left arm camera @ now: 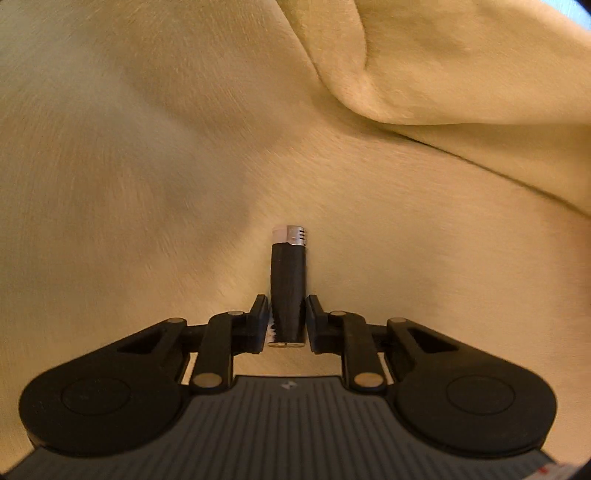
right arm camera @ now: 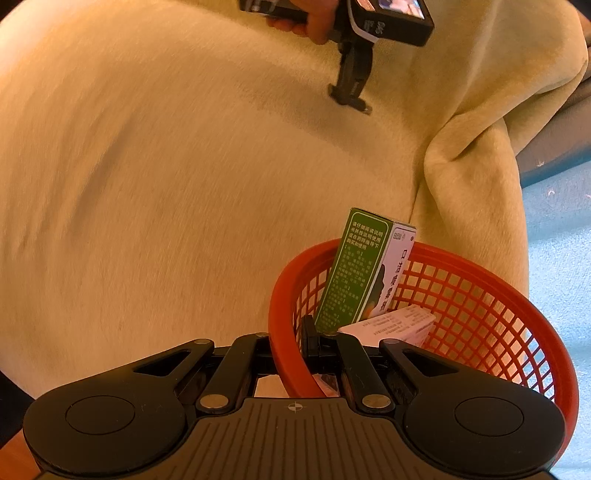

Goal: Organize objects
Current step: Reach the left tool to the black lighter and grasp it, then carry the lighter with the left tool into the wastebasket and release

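A black lighter [left arm camera: 288,288] with a silver top stands up between the fingers of my left gripper [left arm camera: 287,314], which is shut on its lower half, just above a cream fleece blanket [left arm camera: 147,147]. In the right wrist view, my right gripper [right arm camera: 290,343] is shut on the near rim of a red mesh basket [right arm camera: 480,271]. Inside the basket a green box [right arm camera: 354,269] leans upright and a white box [right arm camera: 391,325] lies lower down. Far off in that view the left gripper [right arm camera: 349,98] points down at the blanket, held by a hand [right arm camera: 314,26].
The blanket covers nearly the whole surface and rises in a thick fold [left arm camera: 443,74] at the upper right. Past the blanket's right edge lie a pale blue surface [right arm camera: 554,240] and a dark grey piece of furniture [right arm camera: 554,140].
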A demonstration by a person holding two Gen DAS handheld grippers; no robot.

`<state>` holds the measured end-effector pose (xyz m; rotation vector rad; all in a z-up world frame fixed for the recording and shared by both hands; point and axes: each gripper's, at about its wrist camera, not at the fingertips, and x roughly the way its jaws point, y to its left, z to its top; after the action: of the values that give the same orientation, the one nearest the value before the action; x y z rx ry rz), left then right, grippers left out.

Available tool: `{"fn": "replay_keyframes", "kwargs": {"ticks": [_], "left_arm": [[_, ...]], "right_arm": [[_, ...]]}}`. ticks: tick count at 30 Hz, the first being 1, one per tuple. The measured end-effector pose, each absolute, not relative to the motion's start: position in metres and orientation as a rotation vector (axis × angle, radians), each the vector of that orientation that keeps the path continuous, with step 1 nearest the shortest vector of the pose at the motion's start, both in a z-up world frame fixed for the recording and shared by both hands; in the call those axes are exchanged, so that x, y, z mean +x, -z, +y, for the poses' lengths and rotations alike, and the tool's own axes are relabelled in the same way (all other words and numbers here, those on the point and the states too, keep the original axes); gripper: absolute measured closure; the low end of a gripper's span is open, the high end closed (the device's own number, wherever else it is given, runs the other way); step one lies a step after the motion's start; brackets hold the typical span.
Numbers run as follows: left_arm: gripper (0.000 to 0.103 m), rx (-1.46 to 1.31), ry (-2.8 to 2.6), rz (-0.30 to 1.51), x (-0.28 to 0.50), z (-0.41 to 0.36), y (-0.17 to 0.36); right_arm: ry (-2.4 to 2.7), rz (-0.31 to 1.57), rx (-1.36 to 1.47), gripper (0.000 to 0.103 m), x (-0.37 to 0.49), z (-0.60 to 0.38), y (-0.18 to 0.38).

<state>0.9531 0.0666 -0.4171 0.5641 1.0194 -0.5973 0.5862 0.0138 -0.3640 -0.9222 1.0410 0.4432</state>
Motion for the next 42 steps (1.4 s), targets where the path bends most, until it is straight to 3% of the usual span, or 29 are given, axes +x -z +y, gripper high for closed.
{"fn": "replay_keyframes", "kwargs": {"ticks": [6, 8, 12, 14, 17, 42], "left_arm": [[0.084, 0.562, 0.64, 1.025, 0.91, 0.075, 0.412], [0.078, 0.564, 0.637, 1.019, 0.905, 0.076, 0.415], [0.075, 0.543, 0.623, 1.017, 0.91, 0.074, 0.424], [0.075, 0.534, 0.622, 1.017, 0.912, 0.074, 0.421], [0.085, 0.541, 0.628, 1.034, 0.914, 0.069, 0.422], [0.086, 0.393, 0.648, 1.106, 0.822, 0.099, 0.33]], "right_arm": [[-0.44, 1.041, -0.918, 0.102, 0.586, 0.015, 0.365], [-0.439, 1.039, -0.918, 0.102, 0.586, 0.015, 0.365], [-0.434, 1.036, -0.919, 0.102, 0.585, 0.015, 0.366], [-0.433, 1.035, -0.919, 0.102, 0.585, 0.015, 0.366], [-0.431, 1.033, -0.922, 0.102, 0.583, 0.015, 0.367], [-0.416, 1.033, -0.988, 0.102, 0.567, 0.017, 0.373]]}}
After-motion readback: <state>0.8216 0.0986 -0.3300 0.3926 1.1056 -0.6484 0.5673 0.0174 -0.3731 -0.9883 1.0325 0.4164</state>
